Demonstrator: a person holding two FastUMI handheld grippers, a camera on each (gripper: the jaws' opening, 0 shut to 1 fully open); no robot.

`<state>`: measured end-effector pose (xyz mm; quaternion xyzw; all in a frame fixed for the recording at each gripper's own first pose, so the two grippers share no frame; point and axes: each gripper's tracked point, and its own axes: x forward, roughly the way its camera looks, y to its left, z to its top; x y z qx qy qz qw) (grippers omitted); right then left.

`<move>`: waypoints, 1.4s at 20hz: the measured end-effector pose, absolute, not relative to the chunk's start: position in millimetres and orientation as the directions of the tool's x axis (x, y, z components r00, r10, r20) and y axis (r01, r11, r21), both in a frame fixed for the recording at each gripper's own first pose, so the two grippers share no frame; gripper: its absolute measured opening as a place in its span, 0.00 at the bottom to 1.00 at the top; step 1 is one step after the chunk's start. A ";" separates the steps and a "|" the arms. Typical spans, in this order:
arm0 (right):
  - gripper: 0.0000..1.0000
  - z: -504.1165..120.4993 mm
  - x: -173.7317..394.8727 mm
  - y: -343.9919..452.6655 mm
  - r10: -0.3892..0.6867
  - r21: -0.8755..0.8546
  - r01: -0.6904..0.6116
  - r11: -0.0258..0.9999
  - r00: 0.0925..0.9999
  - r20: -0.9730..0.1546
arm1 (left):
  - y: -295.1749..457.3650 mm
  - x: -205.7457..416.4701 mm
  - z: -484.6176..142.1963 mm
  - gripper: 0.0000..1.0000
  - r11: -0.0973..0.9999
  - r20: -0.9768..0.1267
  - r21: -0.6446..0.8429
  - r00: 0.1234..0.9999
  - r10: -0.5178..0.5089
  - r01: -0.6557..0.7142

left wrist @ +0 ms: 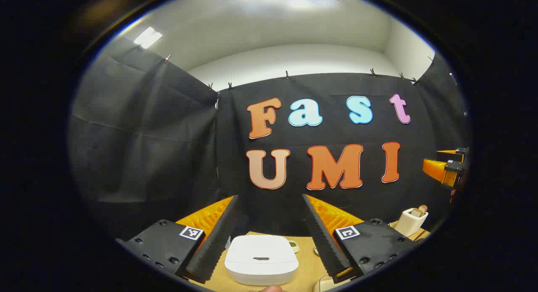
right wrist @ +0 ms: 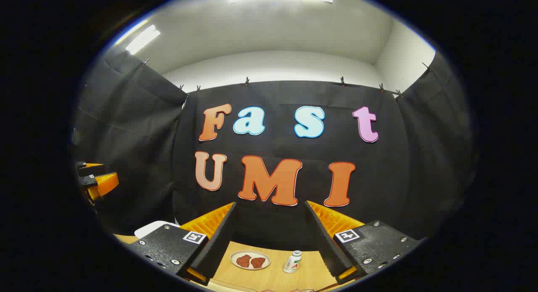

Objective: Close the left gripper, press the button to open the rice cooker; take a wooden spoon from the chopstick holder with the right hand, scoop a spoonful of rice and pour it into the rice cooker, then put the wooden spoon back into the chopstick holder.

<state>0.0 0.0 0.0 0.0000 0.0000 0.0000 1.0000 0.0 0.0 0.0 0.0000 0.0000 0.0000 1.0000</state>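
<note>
Wood-grain counter (left wrist: 309, 269) carries everything here, and the biggest thing on it is the white rice cooker (left wrist: 261, 260), lid down, sitting low between the fingers of the left hand-held gripper (left wrist: 269, 235) in the left gripper view. That gripper's jaws stand wide apart with nothing between them, held above the cooker and apart from it, so I judge the very first step is not yet done: the fingers have to come together before they can serve as a blunt tip for the button. Which mark on the lid is the button I cannot tell for sure; the small dark slot at its front is a likely guess. The next move calls for closing the left jaws, then lowering them onto that spot. Farther right in the same view stands the pale chopstick holder (left wrist: 411, 221) with the wooden spoon (left wrist: 420, 210) poking out of its top, near the counter's far edge. The right hand-held gripper (right wrist: 269, 237) is likewise spread wide and empty, held high and well apart from the holder, looking down in its own view at a small plate (right wrist: 250, 260) with two reddish-brown pieces on it and, just beside that, a little white bottle (right wrist: 293, 261).
</note>
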 end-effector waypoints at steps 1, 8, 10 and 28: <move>0.96 -0.5 -1.0 0.5 0.003 0.002 -0.003 1.000 1.000 -0.003 | -0.5 -0.2 1.2 0.98 1.000 0.001 0.003 1.000 -0.001 0.001; 0.95 -14.2 -5.4 -14.1 -0.019 0.013 0.019 1.000 0.999 -0.037 | -4.0 7.7 8.1 0.98 1.000 0.006 0.015 1.000 -0.011 0.011; 0.95 -13.9 -6.2 -19.5 -0.028 0.013 0.029 1.000 0.999 -0.040 | -5.1 9.8 10.2 0.98 1.000 0.007 0.010 1.000 -0.014 0.014; 0.96 -29.4 -28.5 -41.1 -0.112 -0.014 0.111 0.994 0.988 -0.102 | 38.4 42.2 -15.9 0.55 0.999 -0.085 0.044 0.996 0.018 -0.015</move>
